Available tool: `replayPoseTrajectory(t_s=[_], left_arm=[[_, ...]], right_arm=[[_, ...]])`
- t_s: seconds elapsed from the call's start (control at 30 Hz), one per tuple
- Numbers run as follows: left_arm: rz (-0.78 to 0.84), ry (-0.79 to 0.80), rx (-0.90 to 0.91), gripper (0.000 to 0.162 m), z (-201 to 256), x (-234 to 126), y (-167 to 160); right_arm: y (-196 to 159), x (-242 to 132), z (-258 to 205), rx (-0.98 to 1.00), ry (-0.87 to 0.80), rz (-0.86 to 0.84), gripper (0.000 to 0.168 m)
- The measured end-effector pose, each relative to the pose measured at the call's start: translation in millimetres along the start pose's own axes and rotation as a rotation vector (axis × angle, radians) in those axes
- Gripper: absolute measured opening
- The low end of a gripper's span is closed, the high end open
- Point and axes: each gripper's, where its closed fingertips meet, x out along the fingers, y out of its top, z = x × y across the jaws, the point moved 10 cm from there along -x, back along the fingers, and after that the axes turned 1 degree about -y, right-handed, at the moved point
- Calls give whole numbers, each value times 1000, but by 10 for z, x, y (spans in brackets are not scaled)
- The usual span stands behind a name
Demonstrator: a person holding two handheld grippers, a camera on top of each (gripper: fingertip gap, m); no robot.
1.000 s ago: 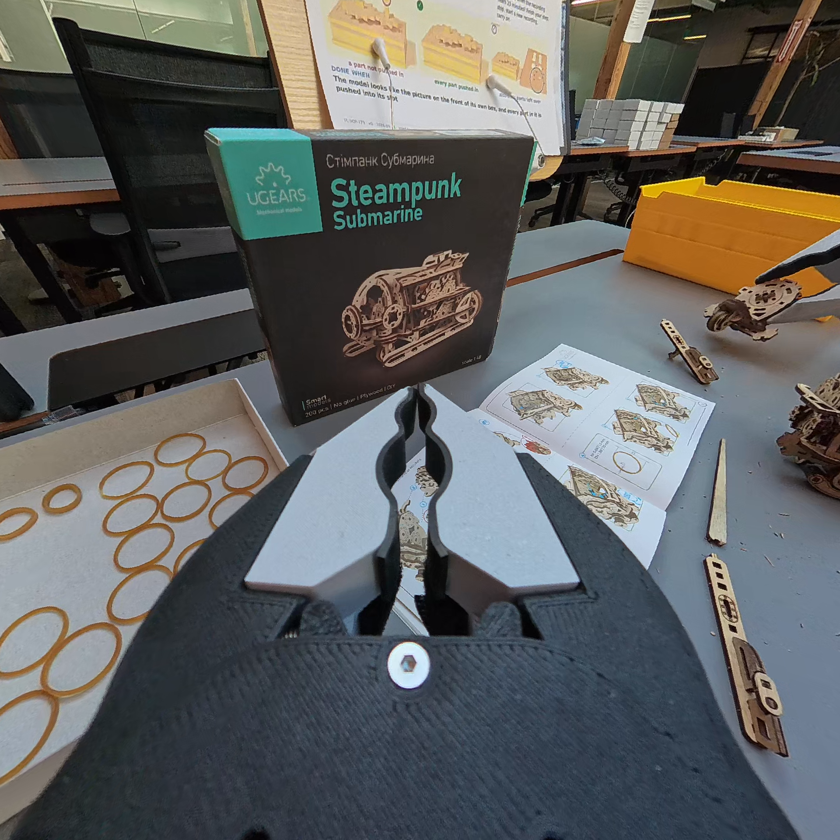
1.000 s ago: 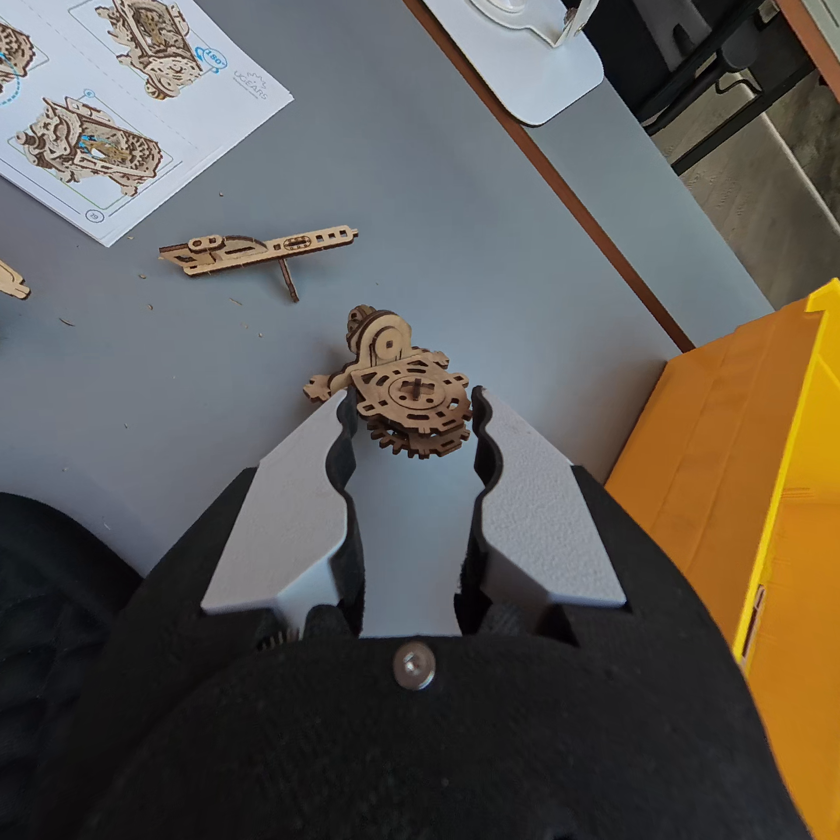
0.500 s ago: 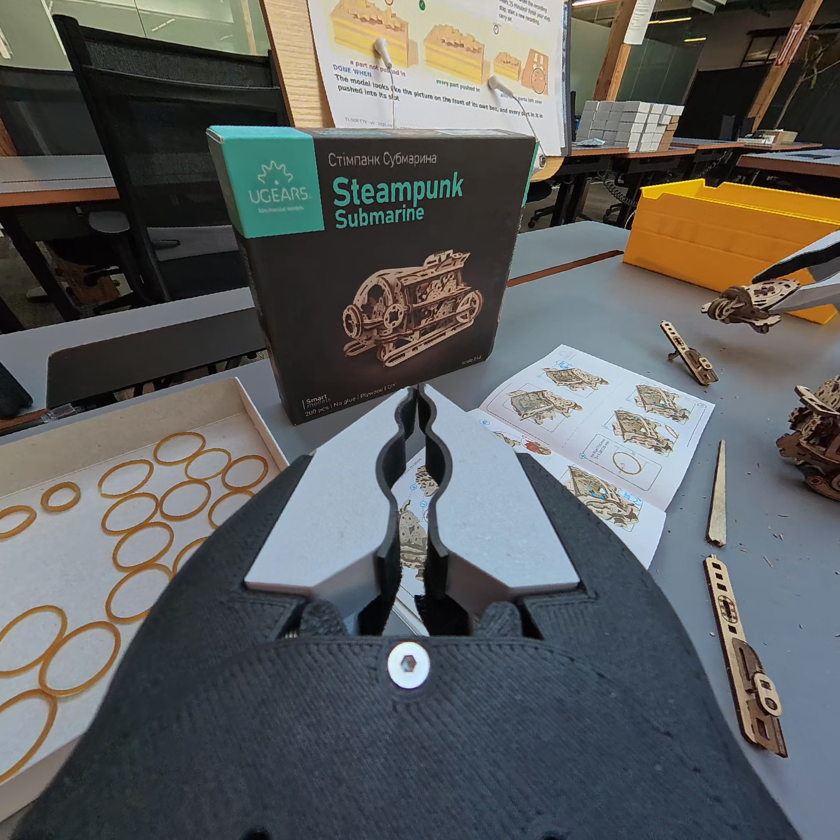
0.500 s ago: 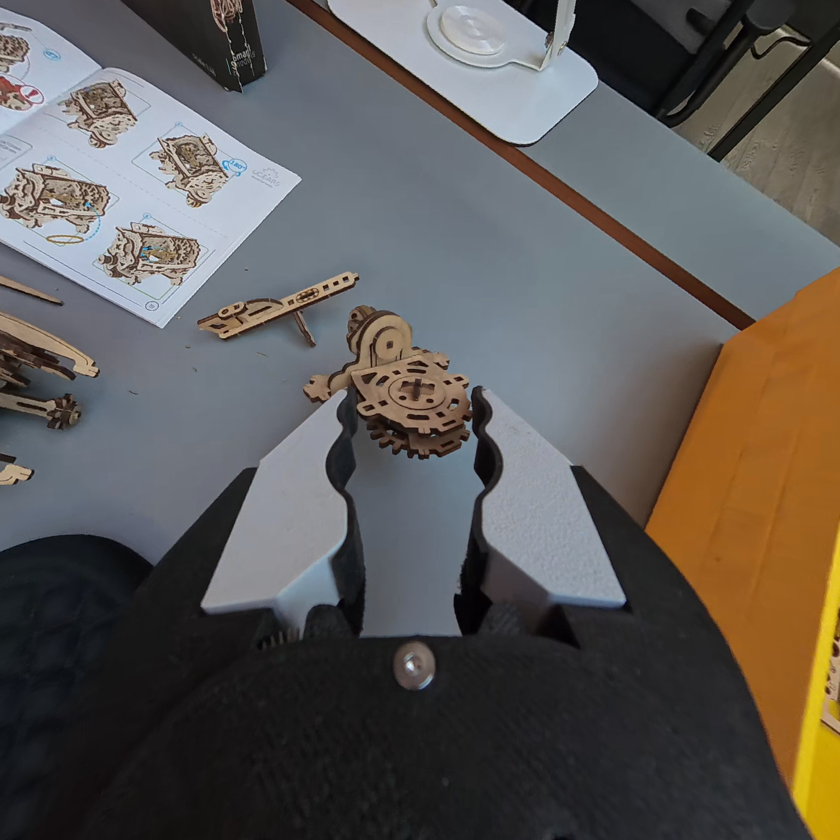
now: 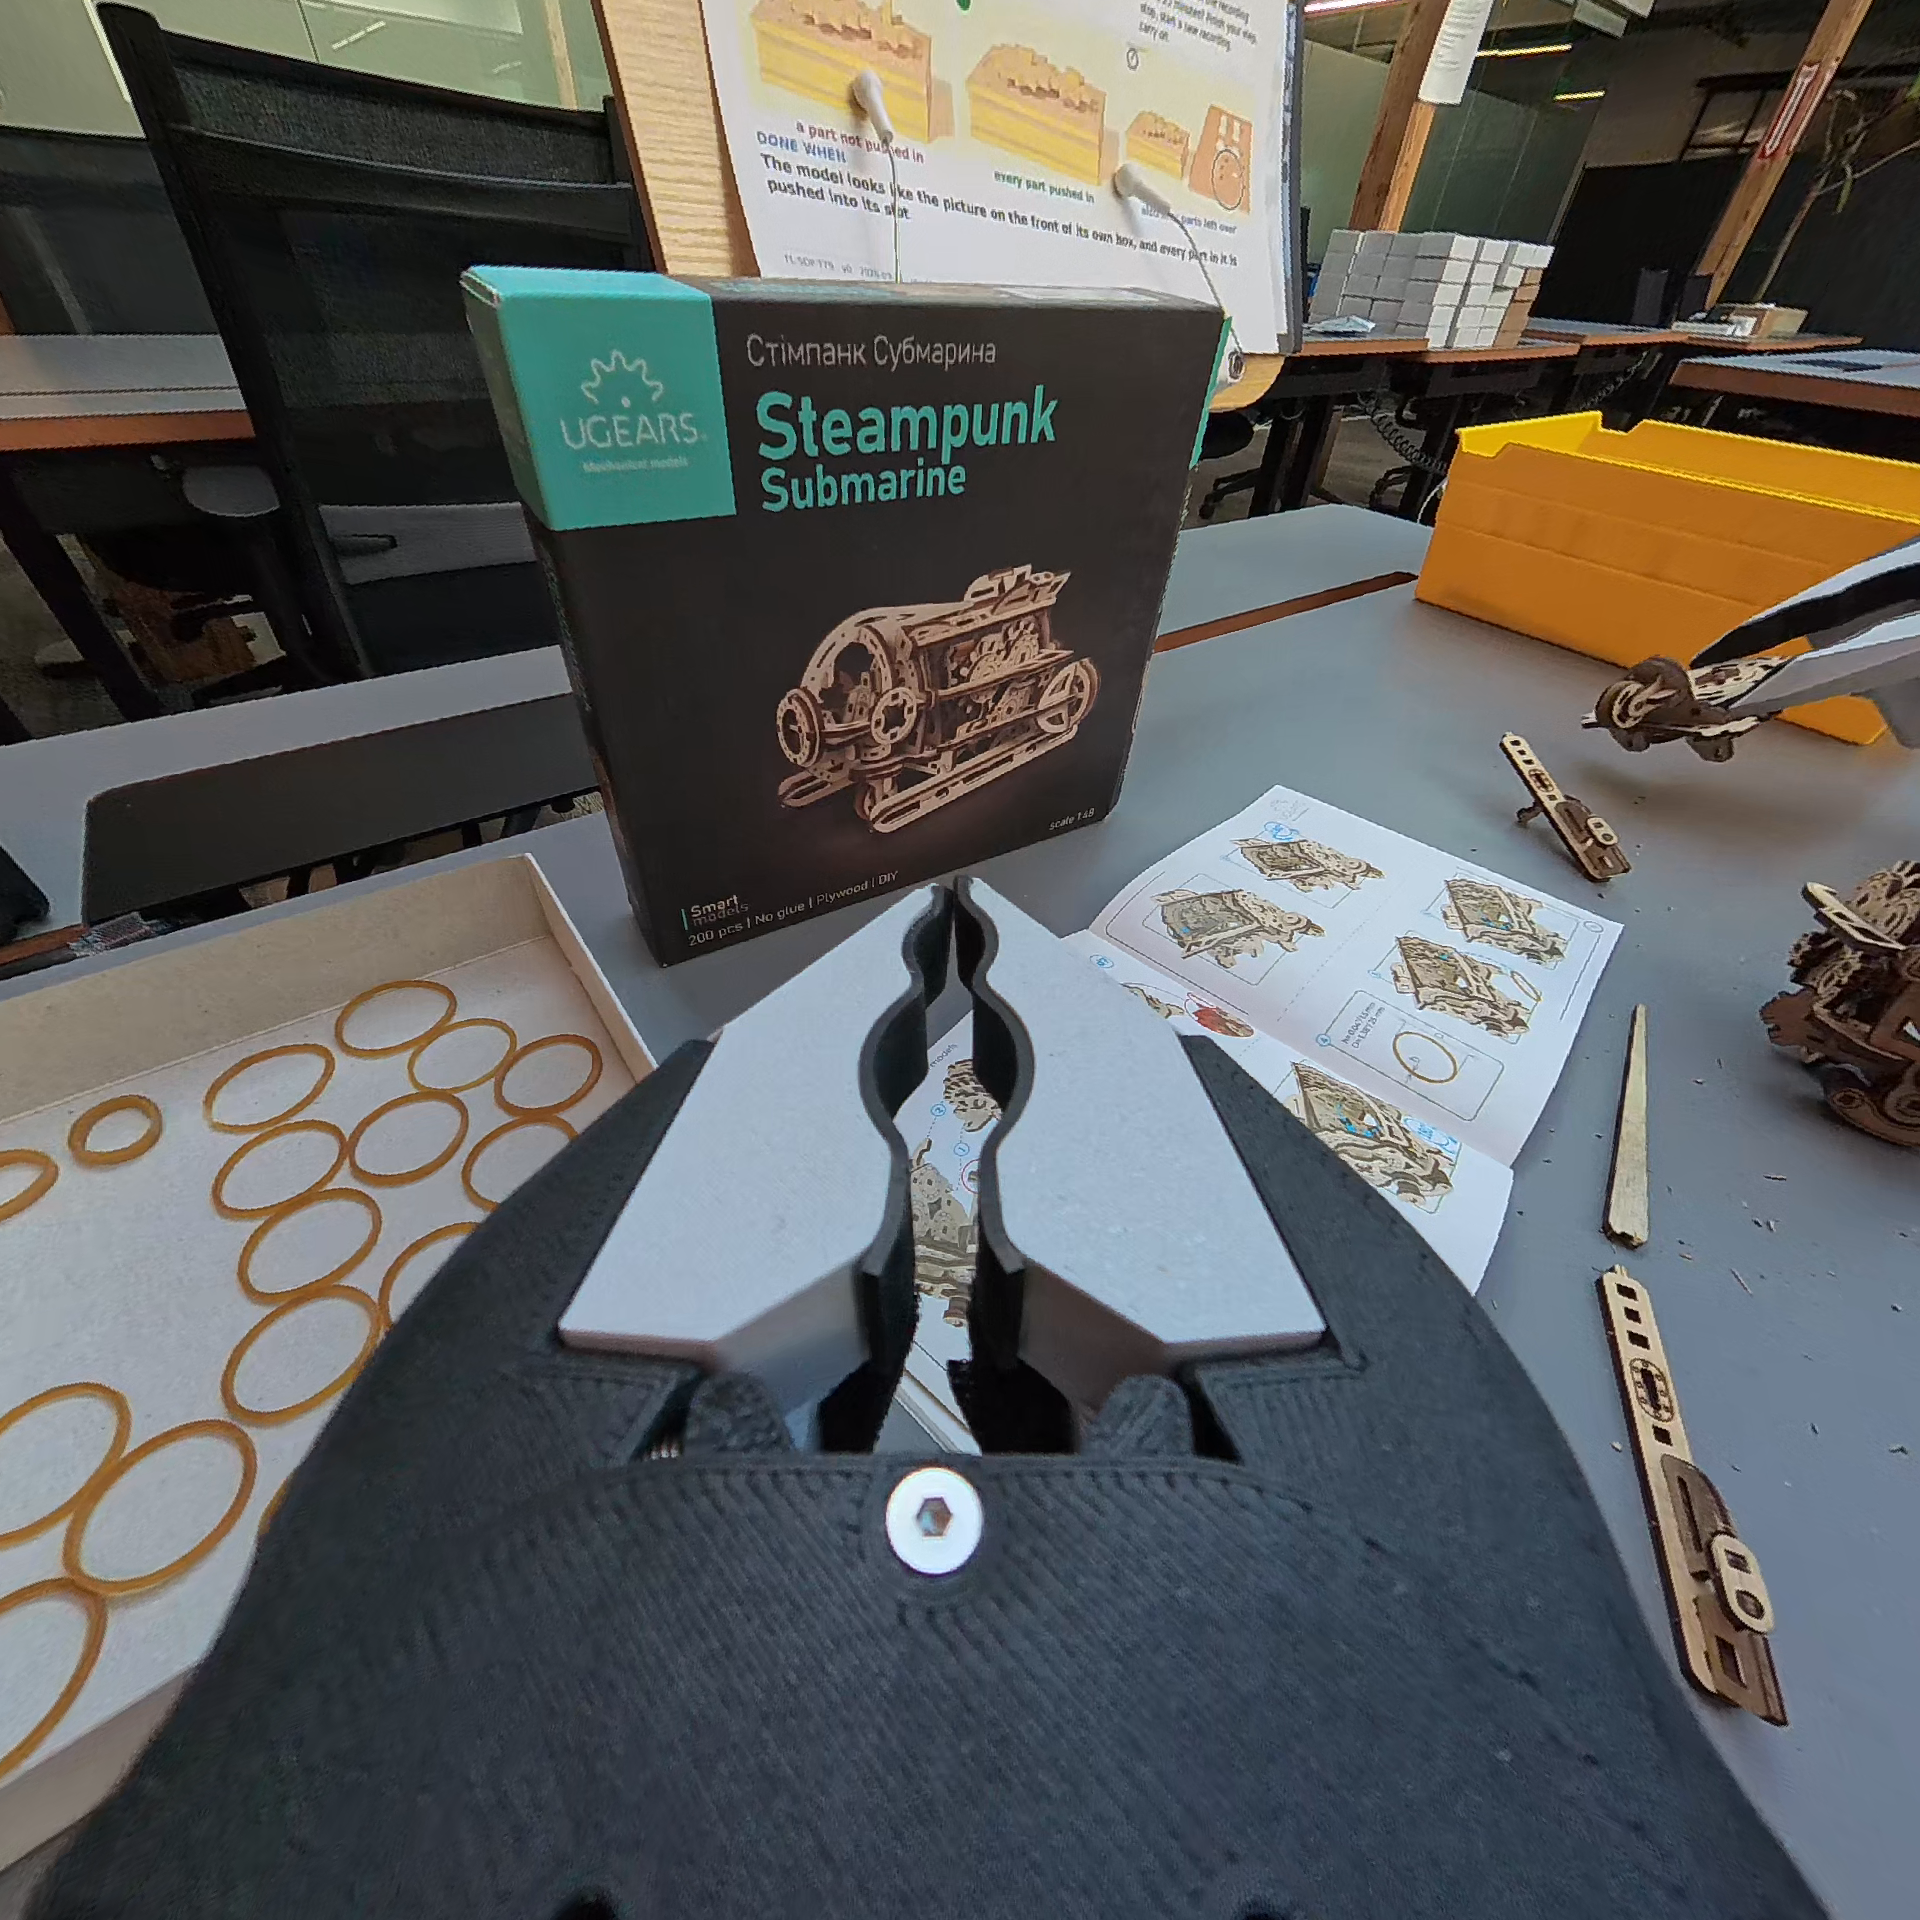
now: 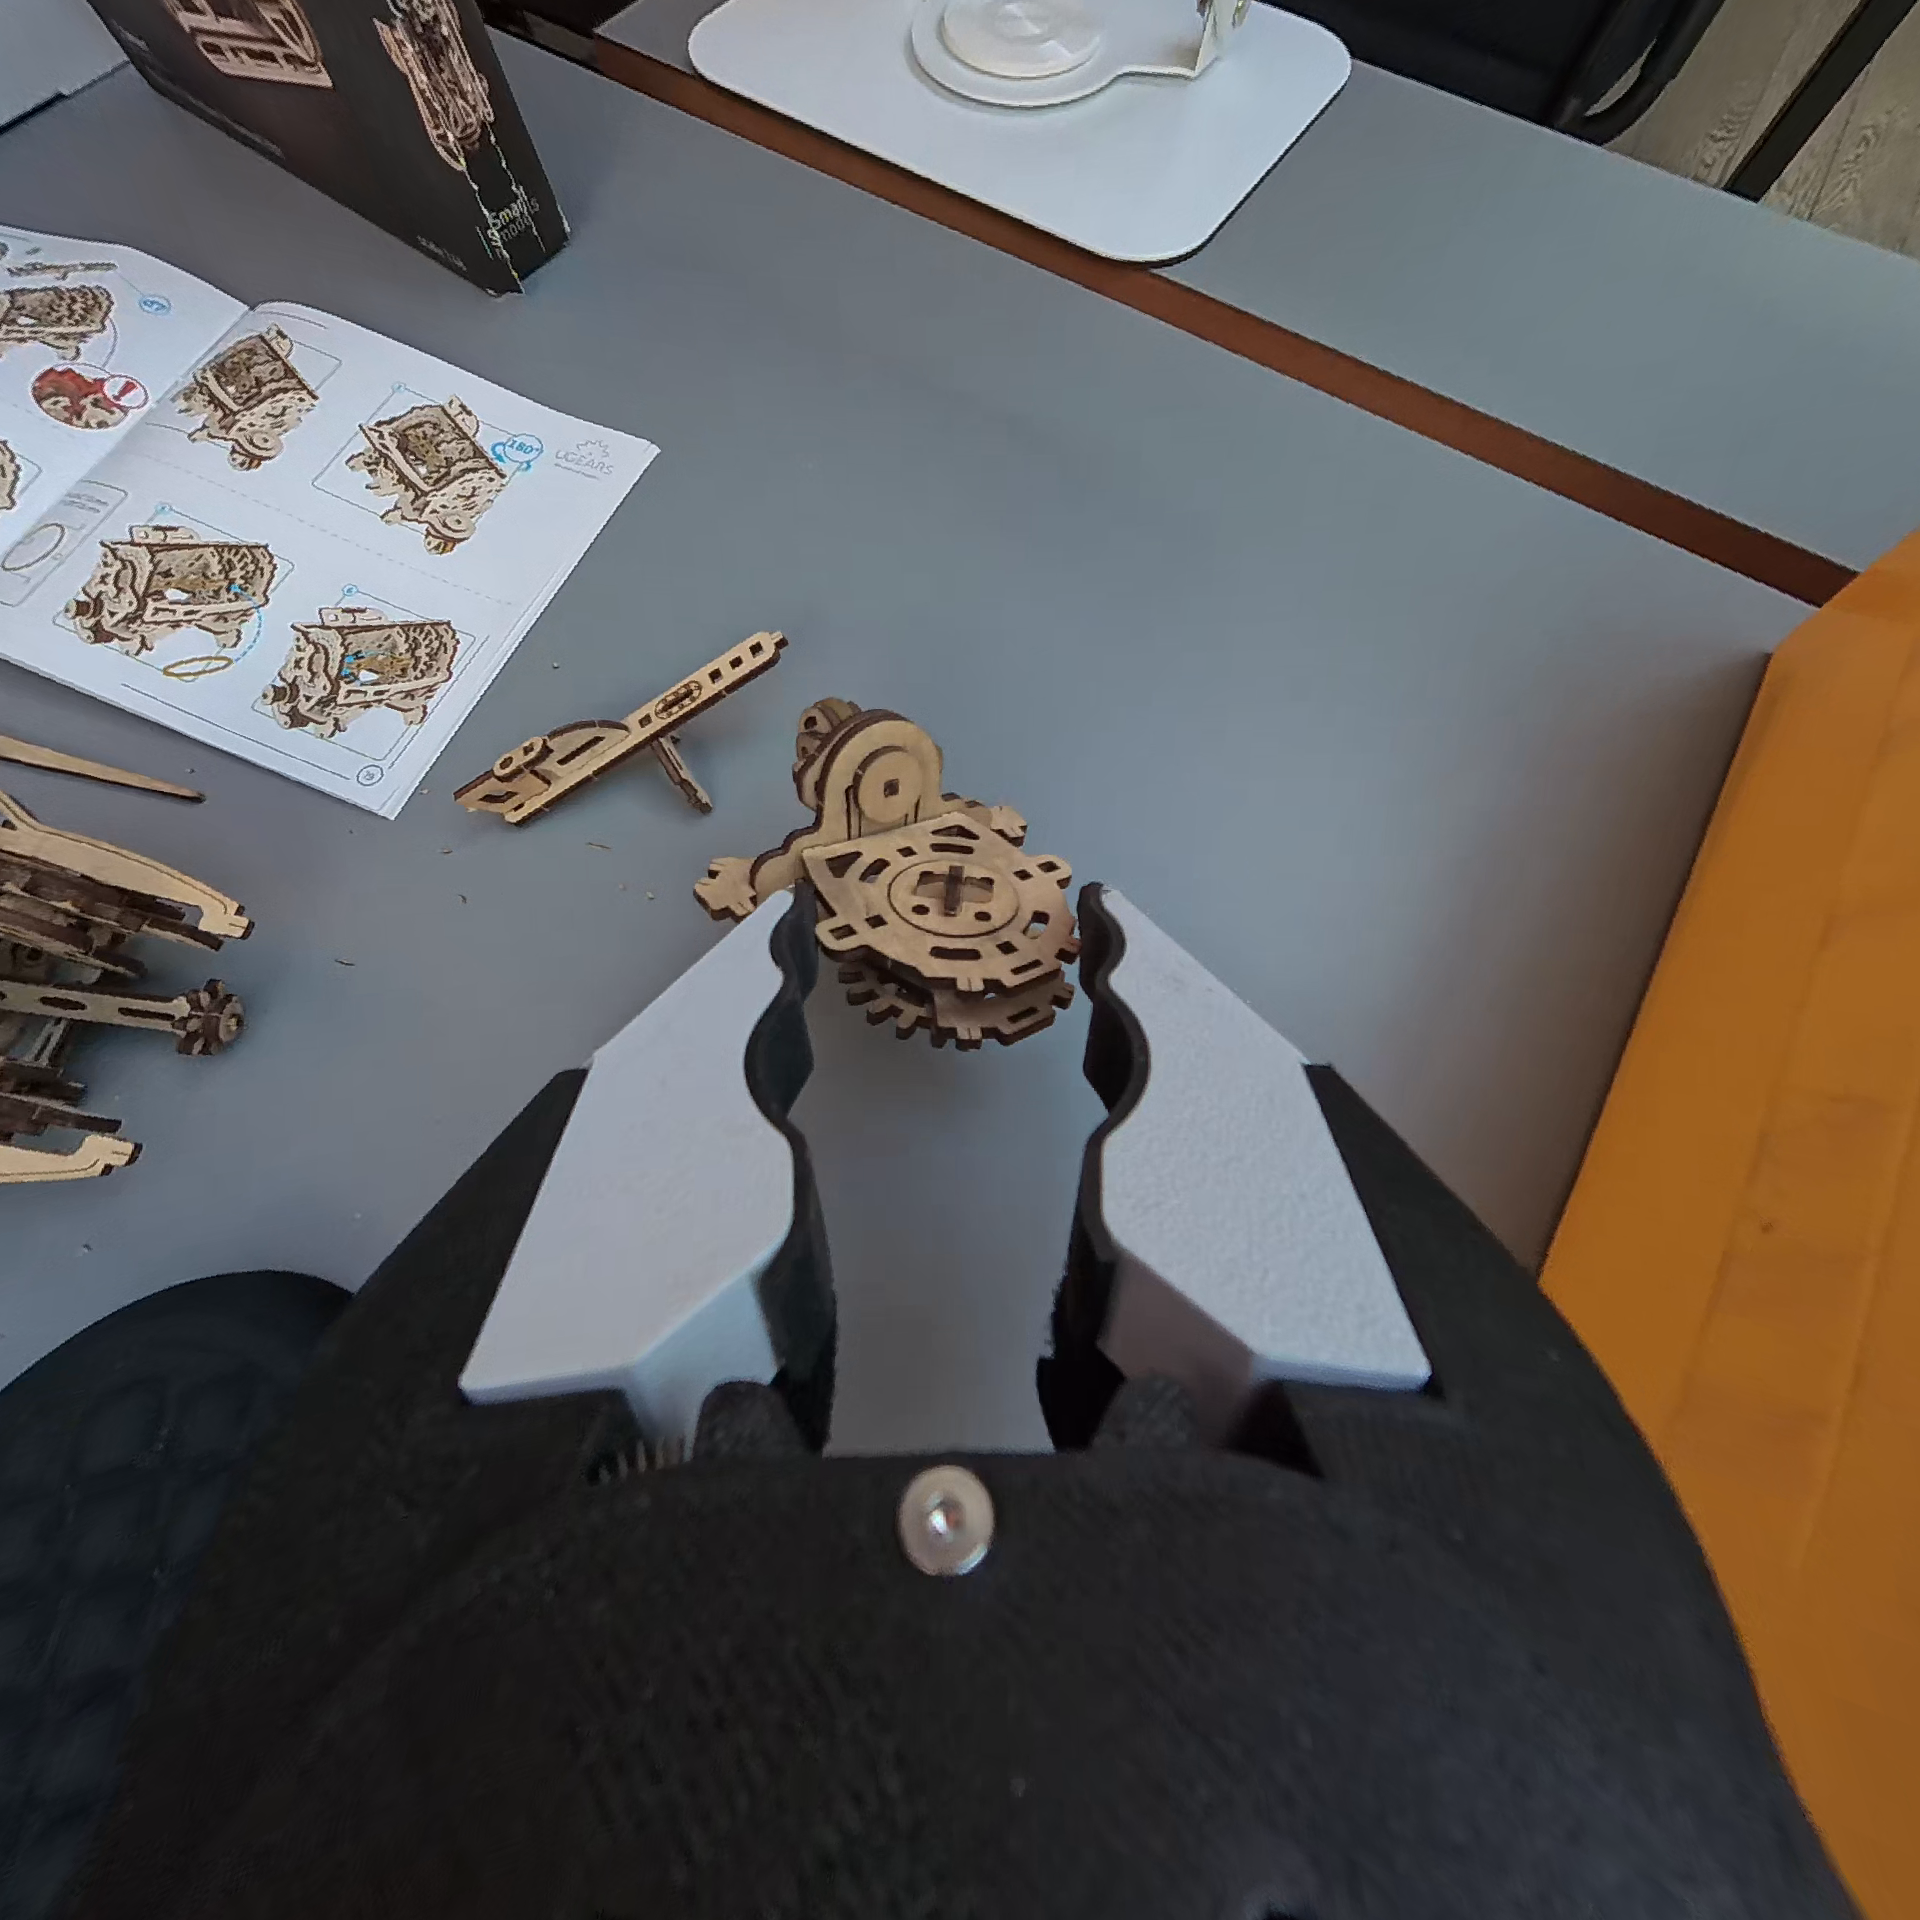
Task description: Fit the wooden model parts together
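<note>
My right gripper [image 6: 940,904] is shut on a wooden gear sub-assembly [image 6: 940,914] and holds it above the grey table. The same sub-assembly [image 5: 1673,709] shows at the far right of the left wrist view, clear of the tabletop. The partly built wooden model [image 6: 62,997] lies at the left edge of the right wrist view, and at the right edge of the left wrist view [image 5: 1860,1013]. A slotted wooden strip with a peg [image 6: 623,732] lies just left of the held part. My left gripper [image 5: 954,896] is shut and empty, over the open instruction booklet [image 5: 1340,997].
The dark model box [image 5: 862,582] stands upright ahead of the left gripper. A cardboard tray [image 5: 540,935] of several rubber bands [image 5: 312,1242] lies at left. A yellow bin [image 6: 1787,1091] is close on the right. A thin wooden stick [image 5: 1629,1132] and a long slotted strip [image 5: 1683,1496] lie right of the booklet. Across from one pair of fingers to the other is roughly 40 cm. The partly built wooden model [image 6: 62,997] is closer to my right gripper, around 15 cm from its tips; the left tips are 30 cm off.
My right gripper has carried the gear sub-assembly away from the yellow bin toward the booklet and model, tilting flatter. The left gripper has not moved.
</note>
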Motion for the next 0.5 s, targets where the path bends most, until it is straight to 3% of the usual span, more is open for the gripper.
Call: replayPoseTrajectory(t_s=[0.23,0.5], left_arm=[[-2,-5,3,0,11,3,-2],[-2,-4,16,0,25,3,4]], right_arm=[[-9,29,2,60,49,9,50],[2,3,-25,-27,22,1,50]])
